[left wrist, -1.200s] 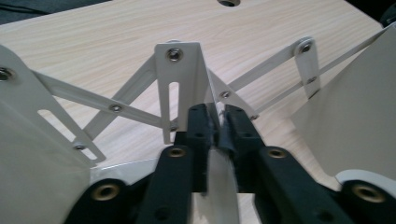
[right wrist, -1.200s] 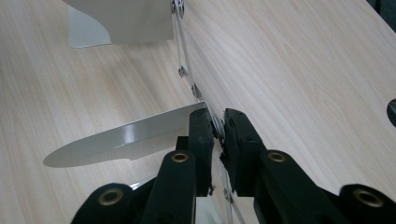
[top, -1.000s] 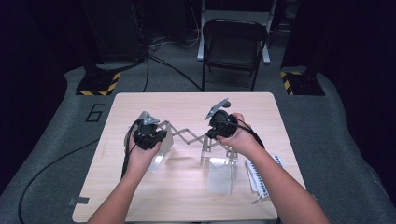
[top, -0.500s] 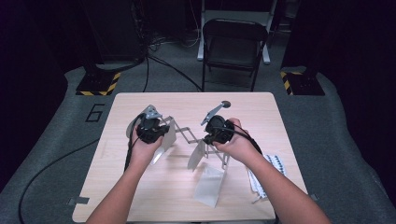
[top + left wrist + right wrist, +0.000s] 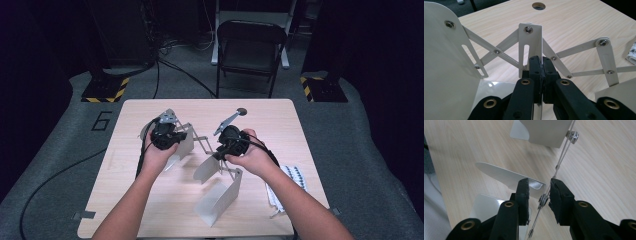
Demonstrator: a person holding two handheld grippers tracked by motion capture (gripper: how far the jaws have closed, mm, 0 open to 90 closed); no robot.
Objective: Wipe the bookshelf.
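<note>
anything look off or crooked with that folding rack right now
Yes. The rack sits skewed: its right panels lean toward the table's near edge, out of line with the left ones. The right gripper has just been opening around it; the left gripper pinches an upright.

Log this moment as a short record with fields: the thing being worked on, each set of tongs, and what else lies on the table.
Thing in hand: metal folding rack with scissor links and upright plates, partly stretched across the table
Left tongs: shut on an upright slotted plate of the rack
Right tongs: jaws have just been opening; a rack plate and links stand between them, pads apart from them
Also on table: patterned white sheet at the right edge
</note>
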